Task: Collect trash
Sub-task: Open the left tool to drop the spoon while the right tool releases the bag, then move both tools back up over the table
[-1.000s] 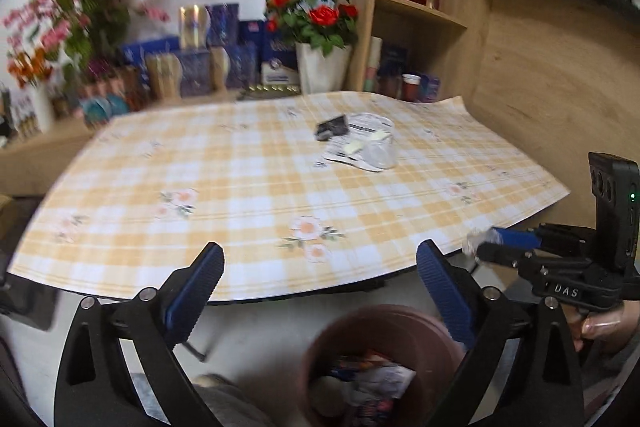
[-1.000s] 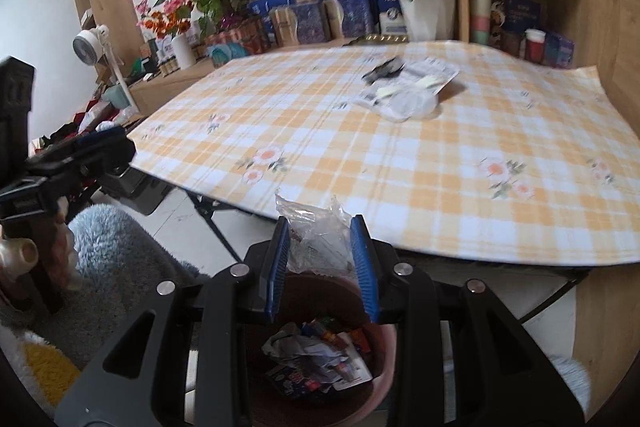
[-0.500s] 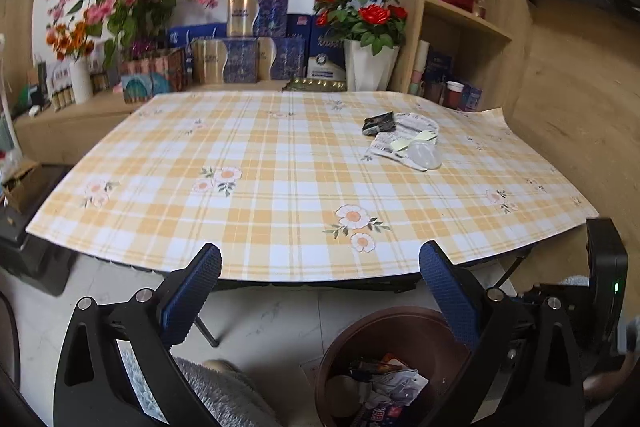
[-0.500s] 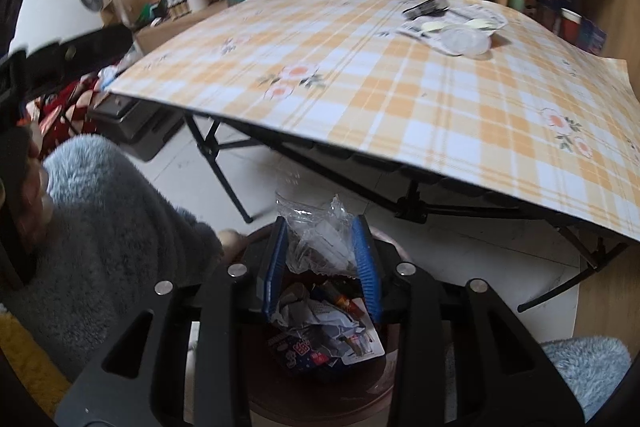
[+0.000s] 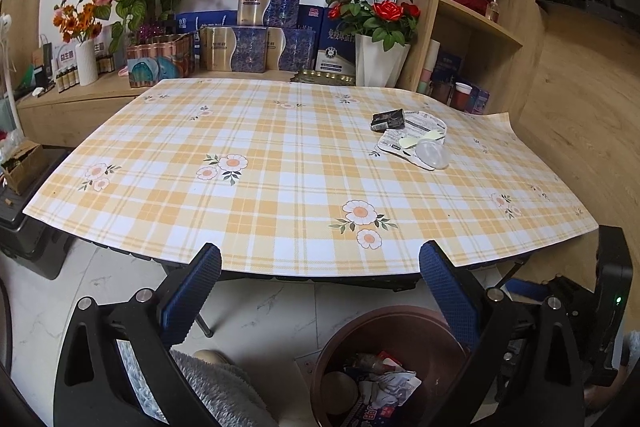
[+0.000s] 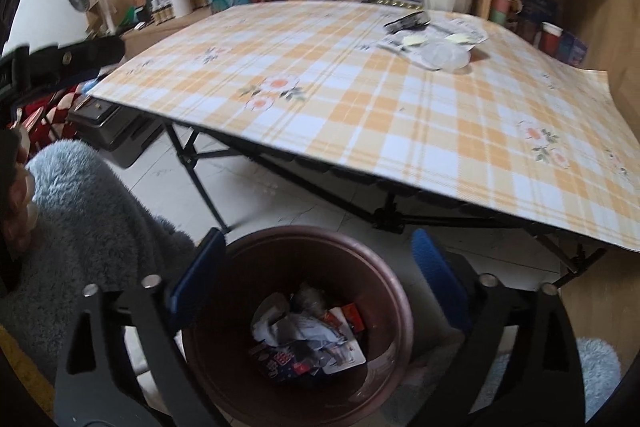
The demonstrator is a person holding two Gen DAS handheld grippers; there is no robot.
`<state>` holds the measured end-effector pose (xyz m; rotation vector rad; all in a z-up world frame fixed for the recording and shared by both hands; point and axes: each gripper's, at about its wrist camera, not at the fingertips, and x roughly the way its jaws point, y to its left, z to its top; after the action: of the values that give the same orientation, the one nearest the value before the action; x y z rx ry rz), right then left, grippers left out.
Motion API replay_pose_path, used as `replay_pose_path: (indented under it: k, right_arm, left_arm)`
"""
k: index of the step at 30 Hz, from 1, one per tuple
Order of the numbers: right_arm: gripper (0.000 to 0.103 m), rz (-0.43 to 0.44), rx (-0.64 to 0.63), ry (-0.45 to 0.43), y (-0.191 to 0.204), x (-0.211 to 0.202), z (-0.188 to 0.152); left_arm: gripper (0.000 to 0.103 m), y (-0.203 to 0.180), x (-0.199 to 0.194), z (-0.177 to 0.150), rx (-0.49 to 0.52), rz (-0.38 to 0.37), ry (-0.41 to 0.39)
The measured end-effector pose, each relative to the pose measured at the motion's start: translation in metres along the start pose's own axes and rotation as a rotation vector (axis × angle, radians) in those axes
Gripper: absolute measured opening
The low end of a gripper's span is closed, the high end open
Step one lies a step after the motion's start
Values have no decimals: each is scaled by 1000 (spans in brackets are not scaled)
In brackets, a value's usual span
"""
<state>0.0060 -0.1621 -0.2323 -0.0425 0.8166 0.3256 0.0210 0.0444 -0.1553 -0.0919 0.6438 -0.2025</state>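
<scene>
My right gripper [image 6: 320, 283] hangs over the brown trash bin [image 6: 384, 275], its jaws opening wide with nothing between them. Crumpled wrappers and a clear plastic scrap [image 6: 308, 331] lie inside the bin. My left gripper [image 5: 320, 291] is open and empty in front of the table's near edge, with the bin [image 5: 400, 327] below it to the right. On the checked tablecloth [image 5: 280, 167] remain a printed paper wrapper [image 5: 416, 139], a clear plastic lid [image 5: 434, 155] and a black packet [image 5: 388, 119]. The same pile [image 6: 436, 43] shows in the right wrist view.
Flower vases, boxes and a wooden shelf line the far side of the table. The folding table's black legs [image 6: 384, 215] stand just behind the bin. A person's grey fluffy sleeve [image 6: 88, 219] is at the left. The floor is white tile.
The right gripper opened and the clear plastic bag it held dropped into the bin. The right gripper sank toward the bin. The left view rolled to level.
</scene>
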Motion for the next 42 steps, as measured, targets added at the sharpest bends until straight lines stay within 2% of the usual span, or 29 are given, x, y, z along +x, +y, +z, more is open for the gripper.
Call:
replay_pose_path:
  k: [8, 14, 20, 22, 26, 29, 31, 32, 36, 42]
  right_arm:
    - [97, -36, 103, -42, -24, -9, 5]
    - [97, -43, 117, -65, -29, -13, 7]
    - [97, -149, 161, -74, -40, -16, 14]
    - [97, -143, 173, -87, -48, -19, 18]
    - [97, -132, 215, -136, -76, -27, 39]
    - [97, -128, 227, -156, -96, -27, 62]
    - [97, -132, 217, -166, -108, -23, 80]
    - [97, -130, 196, -152, -114, -16, 94]
    - [97, -231, 104, -95, -125, 16, 133]
    - [97, -220, 36, -29, -136, 78, 170]
  left_arm:
    - [97, 2, 2, 0, -20, -1, 10]
    - [97, 2, 4, 0, -21, 0, 15]
    - [97, 0, 10, -3, -18, -12, 45]
    - [97, -1, 12, -3, -14, -13, 55]
    - [97, 1, 17, 1, -28, -14, 67]
    - [97, 0, 31, 13, -39, -66, 109]
    - [97, -1, 38, 26, -37, -92, 100]
    - [97, -2, 41, 32, -35, -96, 90]
    - [97, -5, 61, 65, -39, -103, 35]
    - [97, -10, 94, 105, -56, -118, -11]
